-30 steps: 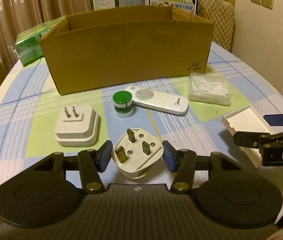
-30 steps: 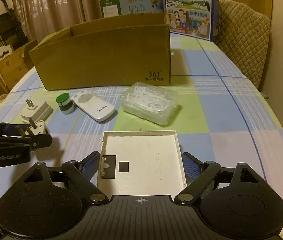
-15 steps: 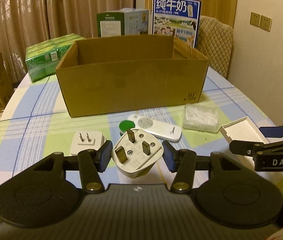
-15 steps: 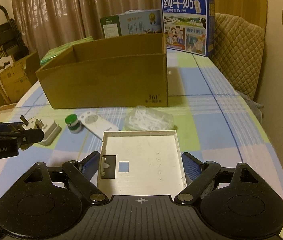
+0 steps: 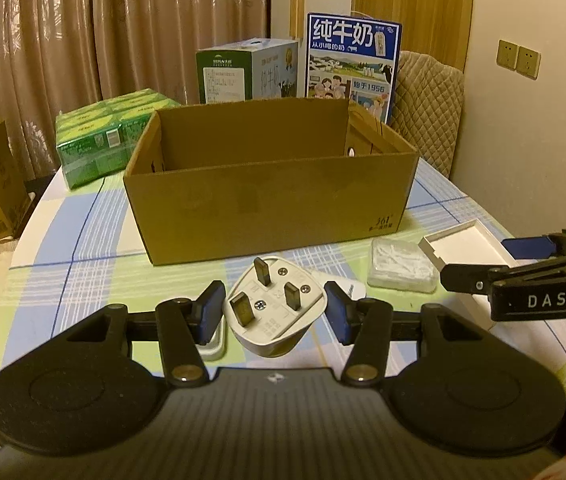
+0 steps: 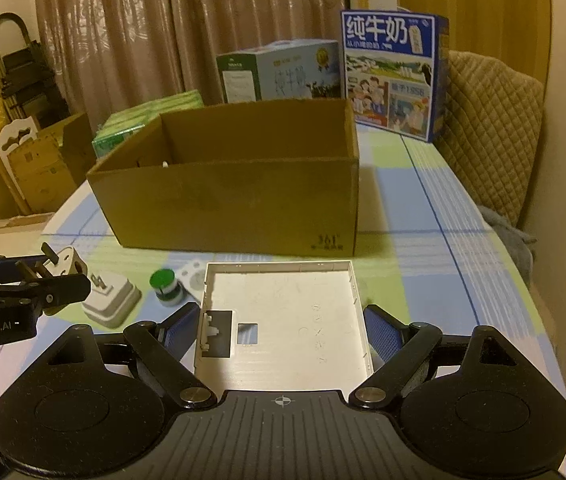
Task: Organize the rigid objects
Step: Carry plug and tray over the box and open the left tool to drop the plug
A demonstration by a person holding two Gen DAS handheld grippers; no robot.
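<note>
Left gripper (image 5: 274,314) is clamping a white 3-pin plug (image 5: 273,310) between its blue pads, prongs facing up toward the camera; jaws are standing part-closed on the plug body, which is hanging clear of the table (image 5: 83,240).

Right gripper (image 6: 281,330) is holding a shallow white square tray (image 6: 295,312), open side up, jaws spread wide against its 2 side walls. Tray is sitting level, clear of the checked tablecloth.

Open cardboard box (image 6: 235,204) is standing on the table ahead of both grippers, top open; inside mostly hidden by its front wall.

Lying on the cloth in front of the box: a white 2-pin adapter (image 6: 112,300), a small green-capped container (image 6: 166,286) just beside it, a white remote (image 6: 192,276) partly hidden behind the tray, and a clear plastic case of white pieces (image 5: 401,268).

Behind the box: a blue milk carton (image 6: 393,76), a green-and-white carton (image 6: 279,70) and a green wrapped pack (image 5: 103,134).
</note>
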